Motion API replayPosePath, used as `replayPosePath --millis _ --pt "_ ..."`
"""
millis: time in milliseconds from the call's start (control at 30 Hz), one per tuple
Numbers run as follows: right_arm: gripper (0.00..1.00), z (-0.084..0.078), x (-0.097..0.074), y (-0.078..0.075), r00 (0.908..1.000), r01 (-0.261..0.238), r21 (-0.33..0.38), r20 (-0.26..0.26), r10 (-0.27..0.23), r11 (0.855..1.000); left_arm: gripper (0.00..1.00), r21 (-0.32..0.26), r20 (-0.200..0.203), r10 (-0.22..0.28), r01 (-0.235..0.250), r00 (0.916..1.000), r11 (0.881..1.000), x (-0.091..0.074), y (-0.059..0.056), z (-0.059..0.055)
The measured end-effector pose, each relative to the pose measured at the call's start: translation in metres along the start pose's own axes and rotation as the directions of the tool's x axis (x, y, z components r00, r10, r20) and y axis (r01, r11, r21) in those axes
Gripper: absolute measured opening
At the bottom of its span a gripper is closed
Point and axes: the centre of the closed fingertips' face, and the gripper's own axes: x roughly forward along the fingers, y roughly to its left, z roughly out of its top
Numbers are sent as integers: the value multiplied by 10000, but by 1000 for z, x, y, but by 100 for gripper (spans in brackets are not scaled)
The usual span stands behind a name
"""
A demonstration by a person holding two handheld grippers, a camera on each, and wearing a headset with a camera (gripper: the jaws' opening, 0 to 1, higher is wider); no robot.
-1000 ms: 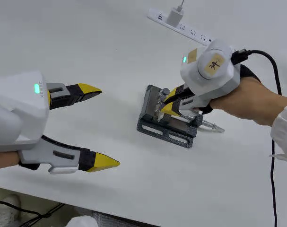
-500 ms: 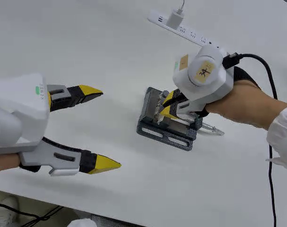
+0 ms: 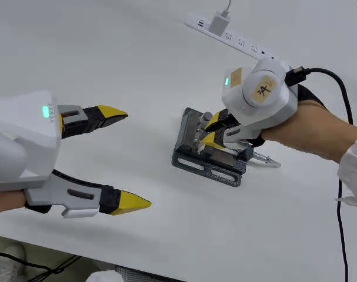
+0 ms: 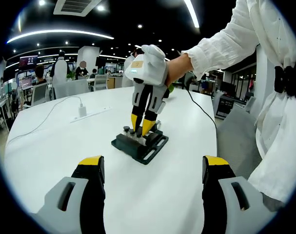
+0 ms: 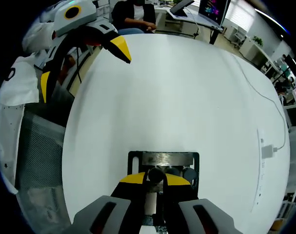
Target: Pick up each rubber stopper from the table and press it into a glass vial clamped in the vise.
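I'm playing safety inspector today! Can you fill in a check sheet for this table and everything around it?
Surface: white table.
Job's things: dark vise clamping stoppered vials.
Clutter: nothing seen.
Grippers: left gripper open above the table; right gripper closed on a stopper at the vise.
Cables: black cable from the right gripper; power strip with a charger plugged in.
Surroundings: office with people and ceiling lights.
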Motion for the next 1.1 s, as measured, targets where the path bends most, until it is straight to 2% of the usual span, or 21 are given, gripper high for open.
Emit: replayPosePath --millis 100,233,400,567,1100 --pt "11 0 0 0 10000 -8 77 50 7 10000 82 0 19 -19 19 10000 10000 1 0 1" --pt "9 5 -8 1 9994 87 255 334 -96 9996 82 -7 14 -35 35 10000 10000 1 0 1" --pt "6 6 -11 -2 9990 120 287 421 -132 9995 81 -8 -31 -59 59 10000 10000 1 -1 0" --pt "0 6 -9 -3 9992 94 204 389 -102 9997 81 -50 40 -72 72 10000 10000 1 -2 1" --pt "0 7 -7 4 9994 -152 231 317 145 9996 81 -103 118 -8 9 9999 9999 0 0 3"
